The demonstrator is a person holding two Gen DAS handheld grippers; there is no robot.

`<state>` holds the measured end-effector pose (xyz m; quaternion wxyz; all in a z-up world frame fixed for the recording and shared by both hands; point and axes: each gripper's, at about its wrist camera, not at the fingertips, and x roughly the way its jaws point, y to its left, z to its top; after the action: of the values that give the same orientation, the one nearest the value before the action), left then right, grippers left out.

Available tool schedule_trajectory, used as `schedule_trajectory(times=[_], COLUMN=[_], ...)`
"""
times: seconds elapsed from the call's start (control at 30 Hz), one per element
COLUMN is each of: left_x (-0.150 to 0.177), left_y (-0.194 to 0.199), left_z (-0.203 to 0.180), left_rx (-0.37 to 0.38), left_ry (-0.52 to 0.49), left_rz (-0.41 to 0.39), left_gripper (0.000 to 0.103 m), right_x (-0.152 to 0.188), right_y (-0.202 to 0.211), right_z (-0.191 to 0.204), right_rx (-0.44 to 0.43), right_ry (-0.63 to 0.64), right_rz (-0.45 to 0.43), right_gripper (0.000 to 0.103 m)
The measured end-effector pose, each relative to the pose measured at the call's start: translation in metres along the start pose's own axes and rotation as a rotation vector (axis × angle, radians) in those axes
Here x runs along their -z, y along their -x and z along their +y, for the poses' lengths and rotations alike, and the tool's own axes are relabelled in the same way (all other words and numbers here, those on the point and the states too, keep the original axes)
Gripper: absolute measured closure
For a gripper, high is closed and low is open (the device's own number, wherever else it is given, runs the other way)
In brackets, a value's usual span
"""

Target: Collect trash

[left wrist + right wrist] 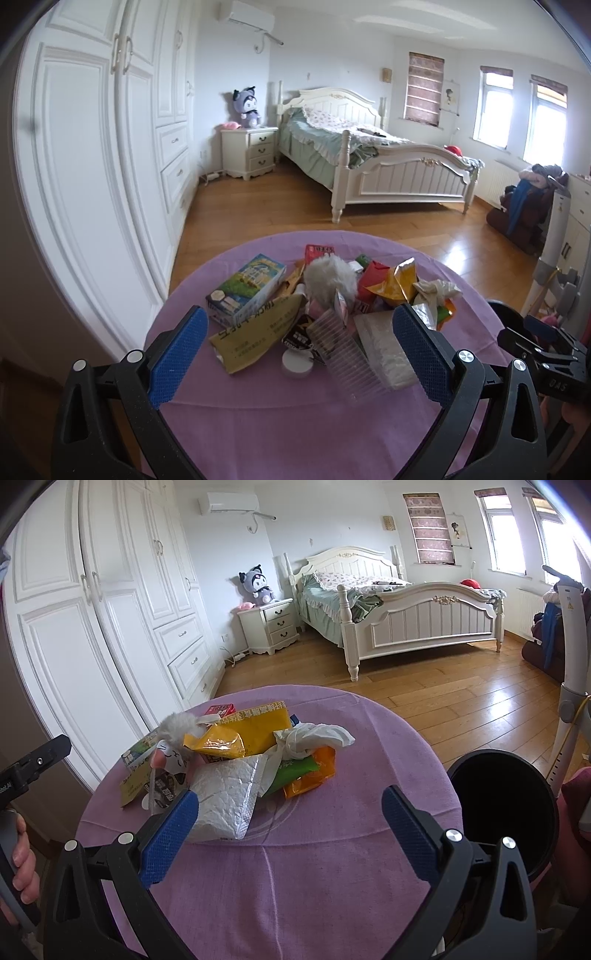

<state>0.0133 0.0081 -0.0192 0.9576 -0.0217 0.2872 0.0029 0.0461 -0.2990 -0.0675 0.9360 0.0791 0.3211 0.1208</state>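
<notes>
Left wrist view had the left gripper (299, 354) spread wide with nothing in it, blue pads straddling the near edge of the trash pile (325, 302) on the round table with the purple tablecloth (280, 435). Right gripper (290, 836) was the same story, jaws fully apart and empty, hovering over the near part of the table with the black trash bin (502, 805) just beside the table edge on my right. Closest thing to the left jaws was a ribbed clear plastic cup (345, 360) lying on its side, long axis running roughly toward the camera with the mouth pointing at me, and it overlapped a clear plastic packet (382, 349) and a white round lid (297, 363). My worry was that closing on the cup would crush it or squirt it out sideways, since it looked thin and slick, and it could drag the neighbours off the cloth. From the right wrist, the silver foil pouch (225, 805) lay flat, touching the left pad, long axis toward me, so a pinch there might just slide over it. The crumpled tissue (314, 738) and yellow snack bag (236, 734) were heaped loosely, so pulling one could tip others toward the edge. Nothing looked binned yet, though I couldn't see inside the bin.
</notes>
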Motion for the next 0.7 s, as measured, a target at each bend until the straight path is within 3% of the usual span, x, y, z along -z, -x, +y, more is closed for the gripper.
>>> schedule_trajectory(times=[0.7], left_x=[-0.0032], left_y=[-0.0095], left_z=[-0.0020], left_rx=[-0.004], left_ry=[-0.003], left_rz=[0.020], left_gripper=[0.004], right_x=[0.0011], right_y=[-0.0079], right_z=[-0.0011], right_rx=[-0.004], right_ry=[0.006], right_rz=[0.016], right_gripper=[0.005])
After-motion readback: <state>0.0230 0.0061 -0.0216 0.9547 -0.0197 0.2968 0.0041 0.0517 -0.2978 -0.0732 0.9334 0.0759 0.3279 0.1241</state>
